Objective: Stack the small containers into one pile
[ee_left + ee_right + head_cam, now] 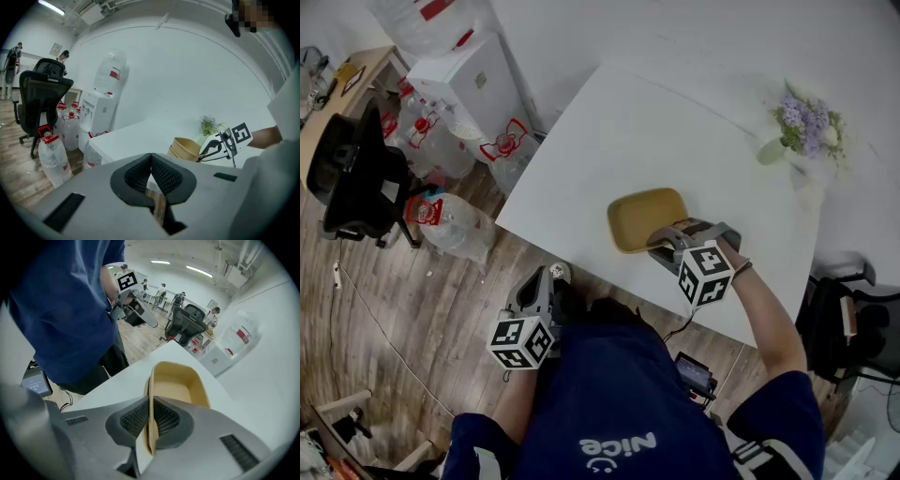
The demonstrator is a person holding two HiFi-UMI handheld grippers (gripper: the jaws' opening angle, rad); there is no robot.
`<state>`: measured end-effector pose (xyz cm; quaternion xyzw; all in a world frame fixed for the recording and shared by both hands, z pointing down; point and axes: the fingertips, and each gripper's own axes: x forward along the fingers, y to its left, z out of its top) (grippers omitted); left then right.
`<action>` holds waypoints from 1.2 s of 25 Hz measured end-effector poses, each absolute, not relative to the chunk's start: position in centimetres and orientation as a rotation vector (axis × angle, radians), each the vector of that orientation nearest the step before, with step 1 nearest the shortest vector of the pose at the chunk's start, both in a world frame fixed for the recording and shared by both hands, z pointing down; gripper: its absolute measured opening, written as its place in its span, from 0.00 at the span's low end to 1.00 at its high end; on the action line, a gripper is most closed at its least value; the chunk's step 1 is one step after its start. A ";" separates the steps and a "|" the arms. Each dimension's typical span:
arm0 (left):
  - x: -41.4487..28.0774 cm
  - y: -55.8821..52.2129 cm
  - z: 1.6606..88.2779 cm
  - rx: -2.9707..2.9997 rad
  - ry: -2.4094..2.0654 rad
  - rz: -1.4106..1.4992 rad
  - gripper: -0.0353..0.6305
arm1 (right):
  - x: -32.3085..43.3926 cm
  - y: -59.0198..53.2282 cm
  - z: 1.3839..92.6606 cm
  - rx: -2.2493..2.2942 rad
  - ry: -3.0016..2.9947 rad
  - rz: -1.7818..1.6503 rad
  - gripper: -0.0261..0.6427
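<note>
Right gripper [663,242]: jaws pinching the near wall of the yellow container [643,216], 1 pad inside the rim, 1 outside.
Yellow container: on the white table [609,141] near its front edge; its open hollow lies straight ahead of the right jaws.
Nesting: from the left gripper view, a 2nd rim shows just beneath the top one.
Left gripper [542,279]: jaws pressed together, nothing between them; held off the table, with the container well ahead and to the right of them.
Beyond left jaws: water bottles [56,150], office chair [40,93].
Far beyond right jaws: flowers [806,127].
</note>
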<state>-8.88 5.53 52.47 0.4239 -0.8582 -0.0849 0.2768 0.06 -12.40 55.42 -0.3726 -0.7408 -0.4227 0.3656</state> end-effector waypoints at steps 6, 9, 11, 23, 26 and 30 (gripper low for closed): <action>-9.5 5.7 52.6 1.107 -2.317 -0.236 0.08 | 0.1 -12.5 55.9 -0.982 -1.910 -1.051 0.12; -9.9 5.7 52.7 1.096 -2.318 -0.244 0.08 | 0.1 -12.6 56.0 -0.990 -1.915 -1.035 0.12; -10.0 5.7 52.8 1.093 -2.318 -0.247 0.08 | 0.0 -12.6 56.0 -0.987 -1.919 -1.026 0.12; -10.2 4.8 52.1 1.150 -2.322 -0.229 0.08 | -1.3 -12.6 53.1 -0.851 -2.064 -0.869 0.28; -10.0 4.3 51.7 1.197 -2.323 -0.209 0.08 | -1.5 -13.3 52.3 -0.745 -2.145 -0.777 0.28; -9.7 3.6 50.8 1.271 -2.317 -0.192 0.08 | -1.0 -14.2 50.3 -0.573 -2.288 -0.654 0.28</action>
